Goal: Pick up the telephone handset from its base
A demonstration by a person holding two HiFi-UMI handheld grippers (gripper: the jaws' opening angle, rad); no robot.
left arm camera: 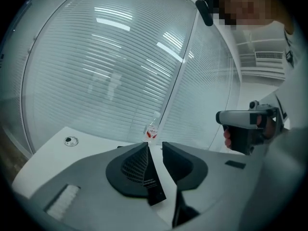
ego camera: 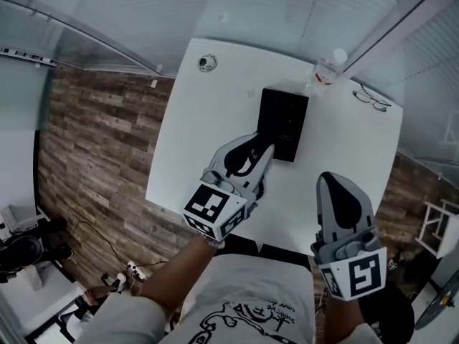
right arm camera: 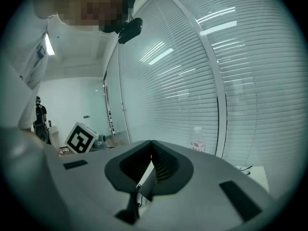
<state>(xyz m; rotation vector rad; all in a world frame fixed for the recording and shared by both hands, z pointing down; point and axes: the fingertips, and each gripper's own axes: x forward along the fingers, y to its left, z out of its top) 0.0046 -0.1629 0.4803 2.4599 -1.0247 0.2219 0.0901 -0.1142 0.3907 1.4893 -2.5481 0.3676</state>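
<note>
The black telephone [ego camera: 284,117] lies flat near the middle of the white table [ego camera: 193,142]; I cannot tell its handset apart from the base. My left gripper [ego camera: 262,146] hovers at the phone's near left corner, jaws open a little with nothing between them. In the left gripper view the phone [left arm camera: 155,192] shows through the gap of the left gripper [left arm camera: 155,149]. My right gripper [ego camera: 329,180] hangs over the table's near right part, apart from the phone. Its tips meet in the right gripper view [right arm camera: 151,144], shut and empty.
A clear water bottle [ego camera: 328,69] stands at the table's far edge just behind the phone. A pair of glasses [ego camera: 371,100] lies at the far right, and a round cable grommet [ego camera: 207,62] at the far left. Window blinds rise behind the table.
</note>
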